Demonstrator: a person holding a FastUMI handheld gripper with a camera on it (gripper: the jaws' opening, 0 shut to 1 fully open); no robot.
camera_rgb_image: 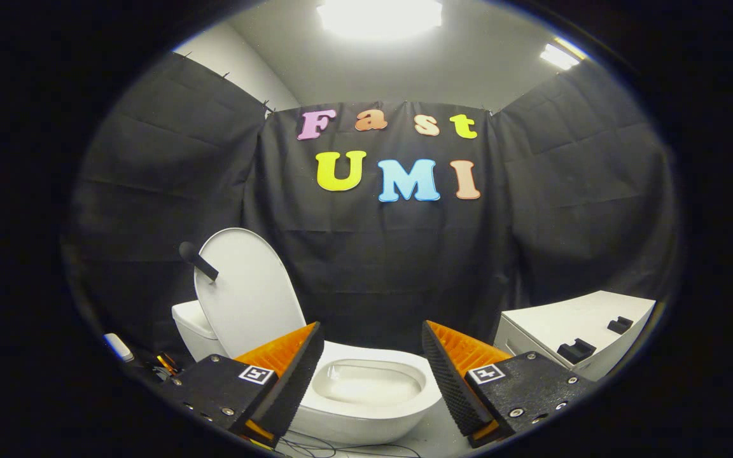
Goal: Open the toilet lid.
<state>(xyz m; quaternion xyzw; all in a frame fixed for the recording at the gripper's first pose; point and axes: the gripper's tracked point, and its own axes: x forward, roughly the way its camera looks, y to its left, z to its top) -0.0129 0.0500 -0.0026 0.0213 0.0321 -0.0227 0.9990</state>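
A white toilet [366,413] stands just ahead of my fingers, its bowl [366,385] showing in the gap between them. Its white lid [249,299] stands raised and upright, leaning back against the tank [191,327]. A short black handle [198,261] sticks out from the lid's upper left side. My gripper [373,353] is open, with nothing between its orange and black fingers [290,375], and it hangs apart from the lid and the seat.
A white cabinet [573,331] with black handles [575,350] stands to the right of the toilet. Small items, one white [118,346] and one orange [166,364], lie on the floor left of the tank. Thin cables [315,445] run along the floor under the bowl.
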